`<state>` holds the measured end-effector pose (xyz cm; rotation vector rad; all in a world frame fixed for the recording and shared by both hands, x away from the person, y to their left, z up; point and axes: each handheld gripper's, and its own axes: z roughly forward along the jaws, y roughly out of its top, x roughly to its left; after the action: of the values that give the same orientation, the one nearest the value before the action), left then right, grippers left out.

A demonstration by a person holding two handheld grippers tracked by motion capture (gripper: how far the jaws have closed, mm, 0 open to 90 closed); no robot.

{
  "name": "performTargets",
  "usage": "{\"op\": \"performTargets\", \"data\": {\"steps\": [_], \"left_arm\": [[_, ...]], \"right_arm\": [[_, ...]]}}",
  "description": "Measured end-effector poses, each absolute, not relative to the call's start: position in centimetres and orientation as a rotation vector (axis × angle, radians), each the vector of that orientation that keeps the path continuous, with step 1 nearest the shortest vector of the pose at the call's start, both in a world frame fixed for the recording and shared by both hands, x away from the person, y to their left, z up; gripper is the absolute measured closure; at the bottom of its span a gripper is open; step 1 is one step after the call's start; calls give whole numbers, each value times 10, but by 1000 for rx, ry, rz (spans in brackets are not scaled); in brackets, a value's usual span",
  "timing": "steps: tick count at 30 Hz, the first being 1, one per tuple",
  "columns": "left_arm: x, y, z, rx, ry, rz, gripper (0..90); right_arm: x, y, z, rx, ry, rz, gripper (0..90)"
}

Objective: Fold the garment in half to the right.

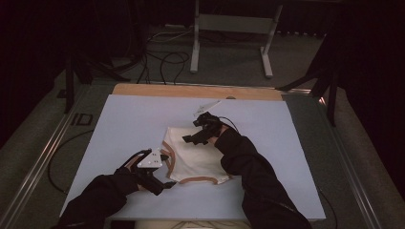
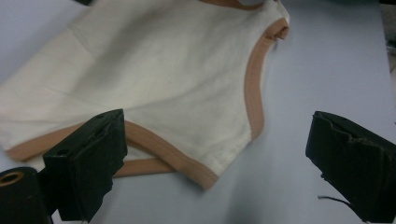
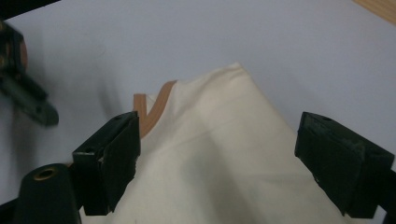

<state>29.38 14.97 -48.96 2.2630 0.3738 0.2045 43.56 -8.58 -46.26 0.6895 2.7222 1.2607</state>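
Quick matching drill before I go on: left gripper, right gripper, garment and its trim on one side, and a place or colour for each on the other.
1 left gripper
2 right gripper
3 garment
4 trim

a tan
b cream, flat on the table
c open, at the garment's near left corner
d open, over the garment's far edge

Pairs: 1-c, 2-d, 3-b, 4-a

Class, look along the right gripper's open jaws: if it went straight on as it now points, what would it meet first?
Most likely the cream garment, lying between and just ahead of the right gripper; beyond it, only the pale table sheet.
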Motion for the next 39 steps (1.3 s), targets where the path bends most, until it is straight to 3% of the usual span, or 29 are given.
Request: {"op": "performTargets", "data": {"steps": [20, 39], "left_arm": [[296, 145, -510, 2335, 313, 238, 266], [307, 135, -520, 2376, 237, 165, 594]], "right_arm": [[451, -38, -470, 660, 2791, 1218, 145], [458, -22, -479, 663, 2822, 1194, 145]]}}
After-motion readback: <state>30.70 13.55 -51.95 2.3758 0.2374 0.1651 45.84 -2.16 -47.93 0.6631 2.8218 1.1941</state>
